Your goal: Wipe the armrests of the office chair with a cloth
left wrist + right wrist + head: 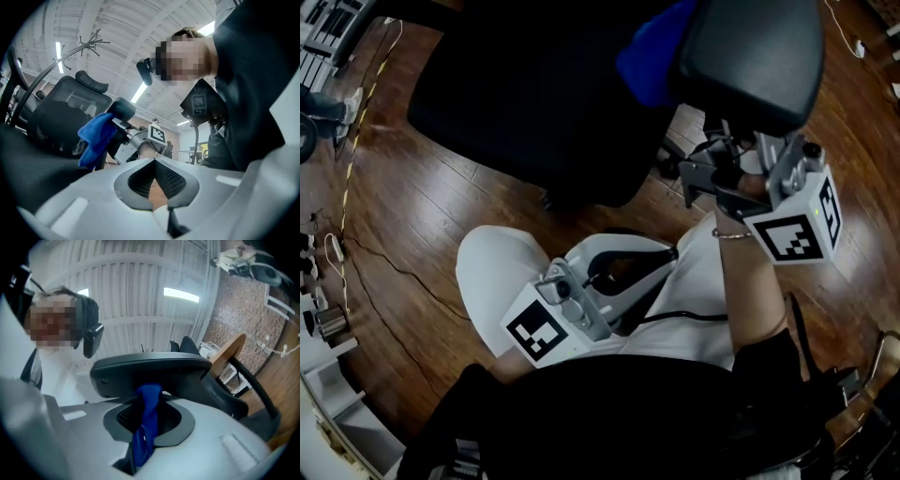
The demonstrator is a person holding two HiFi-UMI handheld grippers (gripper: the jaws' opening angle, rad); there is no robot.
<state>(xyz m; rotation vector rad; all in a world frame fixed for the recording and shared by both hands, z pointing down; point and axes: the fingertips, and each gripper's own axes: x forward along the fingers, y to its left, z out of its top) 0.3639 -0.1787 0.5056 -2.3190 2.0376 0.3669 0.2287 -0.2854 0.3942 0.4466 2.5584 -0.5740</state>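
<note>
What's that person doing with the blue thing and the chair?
A person is cleaning an office chair with two tools. The right hand-held gripper is shut on a blue cloth and presses it up against the dark armrest. The left hand-held gripper sits low by the person's lap, jaws together, holding nothing.

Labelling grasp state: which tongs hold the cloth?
The right tongs, shut on the blue cloth at the armrest; the left tongs are shut and empty.
</note>
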